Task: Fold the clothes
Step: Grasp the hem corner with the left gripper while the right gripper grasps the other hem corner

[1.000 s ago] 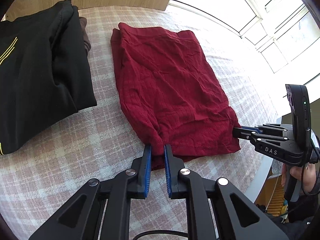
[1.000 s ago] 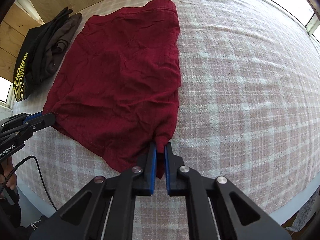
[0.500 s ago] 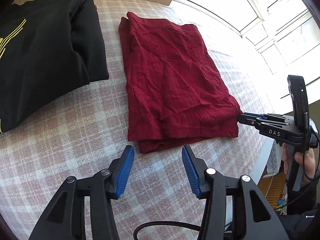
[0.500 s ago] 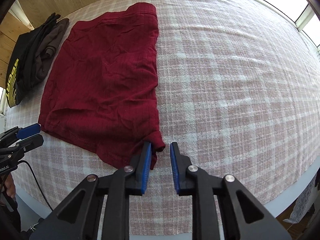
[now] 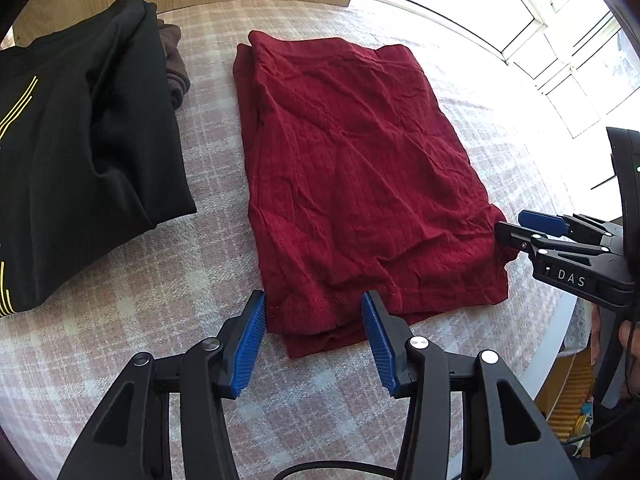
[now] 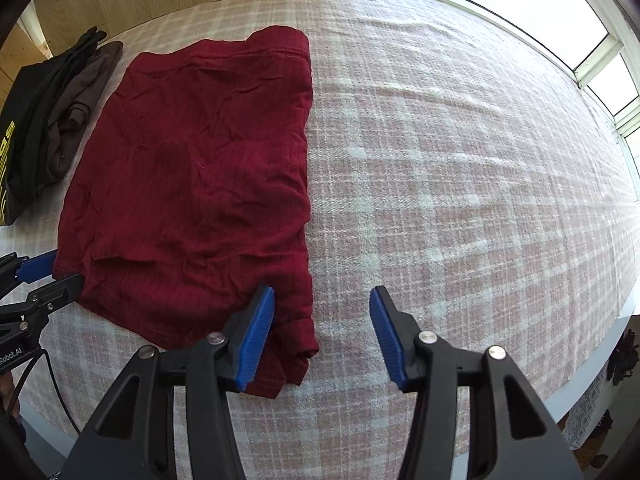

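Two layers of the red garment (image 5: 352, 184) lie flat on the checked tabletop (image 5: 132, 292), its long axis running away from the left gripper (image 5: 314, 334). The jaws stand wide and empty astride the near left corner. In the right wrist view, the right gripper (image 6: 322, 336), also wide and empty, has the near right corner by its left jaw.
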